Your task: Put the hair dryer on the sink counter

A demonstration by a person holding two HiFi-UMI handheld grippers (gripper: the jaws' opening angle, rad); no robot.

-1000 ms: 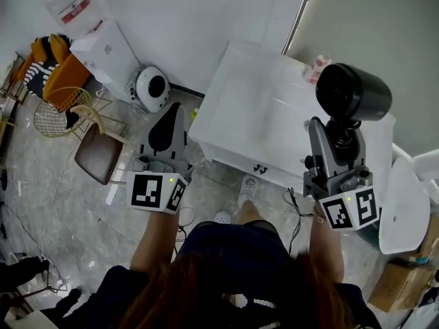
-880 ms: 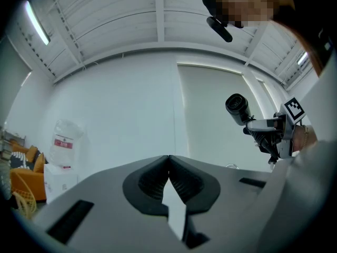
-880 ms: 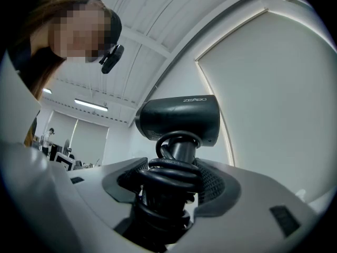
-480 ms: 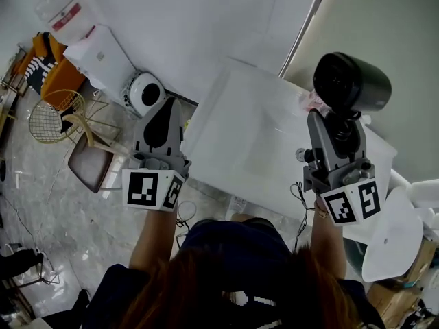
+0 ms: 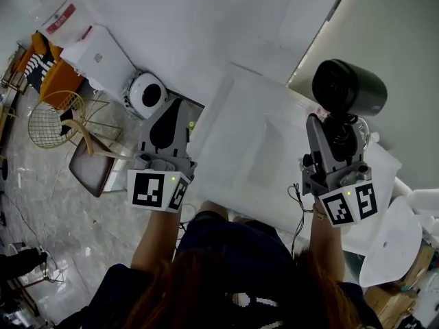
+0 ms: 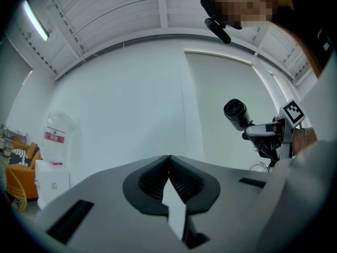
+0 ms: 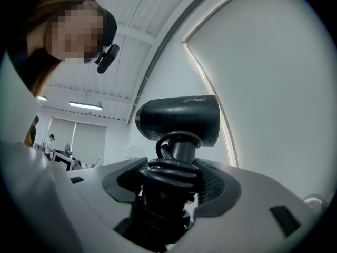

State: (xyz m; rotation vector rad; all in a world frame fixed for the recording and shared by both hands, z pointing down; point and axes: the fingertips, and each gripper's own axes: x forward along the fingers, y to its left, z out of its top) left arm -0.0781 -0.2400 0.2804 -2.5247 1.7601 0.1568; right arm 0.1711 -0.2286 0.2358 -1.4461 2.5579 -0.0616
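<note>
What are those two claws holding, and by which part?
The right gripper clamps the black hair dryer by its cord-wrapped handle; the left gripper is shut, empty.

Mock bathroom in a hall; sink counter (image 5: 230, 125), ribbed industrial ceiling (image 6: 105, 9).

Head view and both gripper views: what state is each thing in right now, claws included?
hair dryer: held upright by its handle, cord coiled round the handle, in the air, not set down.
right claw: shut on the hair dryer's handle.
left claw: shut, nothing in it.
sink counter: hair dryer not yet on it.
</note>
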